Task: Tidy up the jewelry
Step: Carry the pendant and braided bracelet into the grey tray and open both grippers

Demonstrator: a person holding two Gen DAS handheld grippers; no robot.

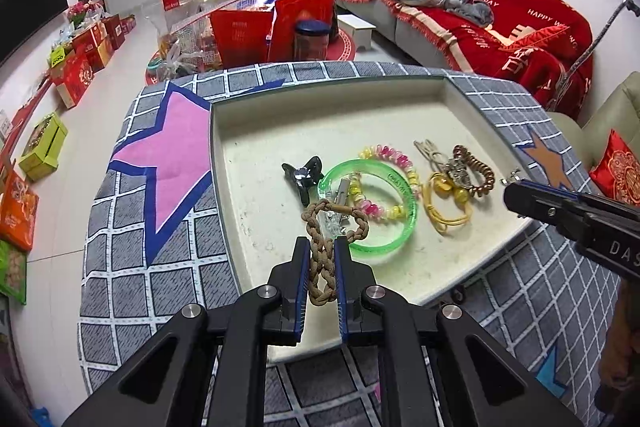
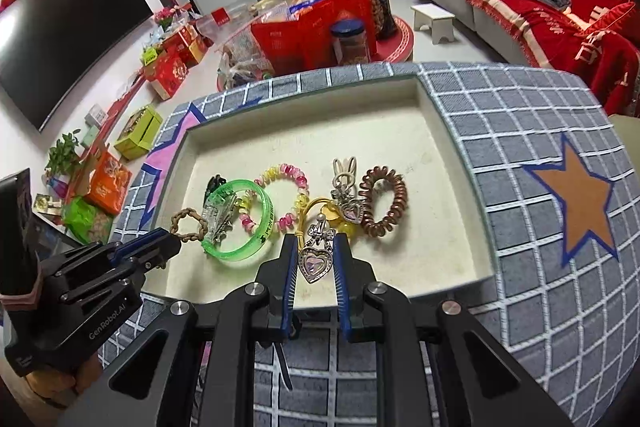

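Note:
My left gripper (image 1: 323, 243) is shut on a brown braided cord loop (image 1: 320, 267), which also shows in the right wrist view (image 2: 186, 225). My right gripper (image 2: 314, 241) is shut on a silver heart pendant clip (image 2: 316, 263). On the cream tray (image 1: 312, 119) lie a green bangle (image 1: 400, 227), a pink and yellow bead bracelet (image 1: 394, 155), a black claw clip (image 1: 302, 175), a clear clip (image 2: 216, 217), a brown spiral hair tie (image 2: 384, 201), a yellow cord tie (image 1: 444, 215), a bunny clip (image 2: 346, 169) and a second heart clip (image 2: 352, 211).
The tray (image 2: 280, 143) sits on a grey checked cloth with a pink star (image 1: 172, 151) and an orange star (image 2: 580, 203). A red-covered sofa (image 1: 500, 7), red bags (image 1: 240, 35) and boxes (image 1: 76, 75) stand on the floor beyond.

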